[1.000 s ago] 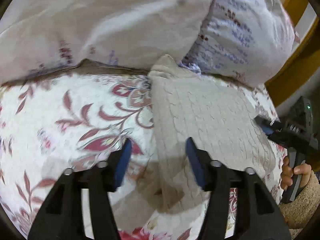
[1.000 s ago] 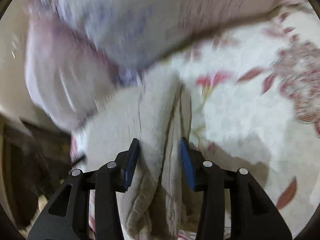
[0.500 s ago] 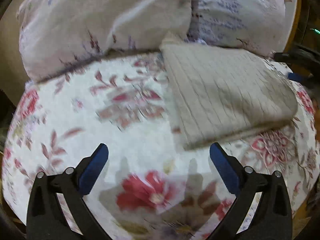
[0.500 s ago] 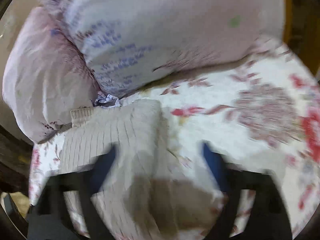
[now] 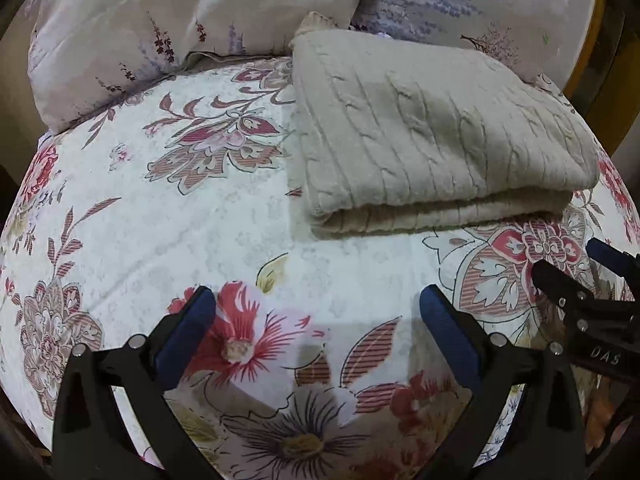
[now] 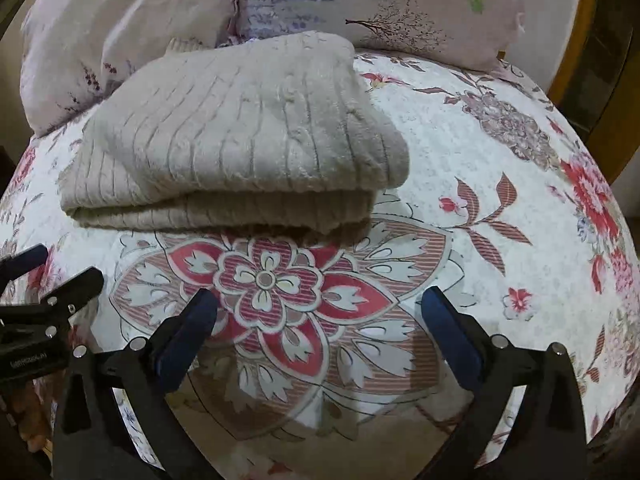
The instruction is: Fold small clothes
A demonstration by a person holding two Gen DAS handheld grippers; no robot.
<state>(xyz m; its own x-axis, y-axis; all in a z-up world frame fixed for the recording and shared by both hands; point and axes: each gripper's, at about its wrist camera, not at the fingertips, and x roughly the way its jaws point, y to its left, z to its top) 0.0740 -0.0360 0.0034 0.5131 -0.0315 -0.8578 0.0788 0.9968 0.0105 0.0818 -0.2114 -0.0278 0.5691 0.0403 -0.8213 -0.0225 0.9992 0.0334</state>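
Observation:
A beige cable-knit sweater (image 5: 432,136) lies folded in a neat rectangle on the floral bedspread (image 5: 200,220), its folded edge toward me. It also shows in the right wrist view (image 6: 240,140). My left gripper (image 5: 316,320) is open and empty, hovering over the bedspread short of the sweater. My right gripper (image 6: 318,320) is open and empty, also short of the sweater, over a large red flower print. The right gripper shows at the right edge of the left wrist view (image 5: 592,312), and the left gripper shows at the left edge of the right wrist view (image 6: 44,292).
Two pale floral pillows (image 5: 180,20) (image 6: 380,4) lean behind the sweater at the head of the bed. A wooden bed frame (image 6: 600,60) runs along the right. The bedspread (image 6: 480,184) extends to the right of the sweater.
Both grippers let go of the sweater, opened wide and pulled back toward me. The sweater now lies folded flat on the bed.

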